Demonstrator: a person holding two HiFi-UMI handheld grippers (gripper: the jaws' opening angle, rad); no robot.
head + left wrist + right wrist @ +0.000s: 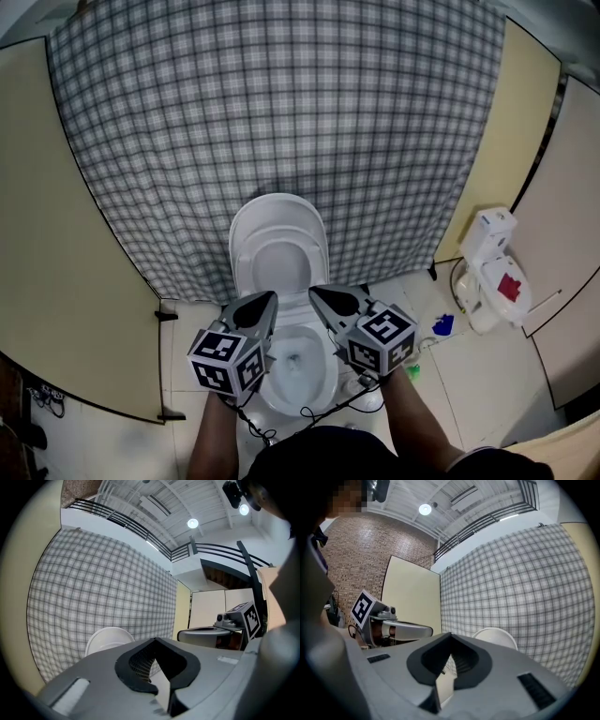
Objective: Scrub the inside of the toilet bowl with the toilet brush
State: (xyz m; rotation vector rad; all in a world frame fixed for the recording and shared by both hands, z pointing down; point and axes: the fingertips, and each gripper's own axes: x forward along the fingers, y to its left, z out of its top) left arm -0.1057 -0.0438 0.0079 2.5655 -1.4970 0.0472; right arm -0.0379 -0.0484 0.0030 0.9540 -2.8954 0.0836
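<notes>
A white toilet (246,281) stands in the middle of the head view, its lid (278,217) raised against a checked cloth. Its bowl (302,364) lies open below my hands. My left gripper (273,297) and right gripper (313,292) hover side by side over the bowl's near rim, tips pointing at the lid. Both are shut with nothing between the jaws. In the left gripper view the left gripper (156,640) points at the lid (105,639), with the right gripper (220,632) beside it. The right gripper (450,634) also faces the lid (499,635). I cannot make out a toilet brush.
A checked cloth (281,112) hangs behind the toilet between beige panels (56,281). At the right a white fixture with a red label (495,272) stands on the tiled floor, with a small blue item (443,325) and a green item (412,371) nearby. A black cable (258,427) trails by the toilet's base.
</notes>
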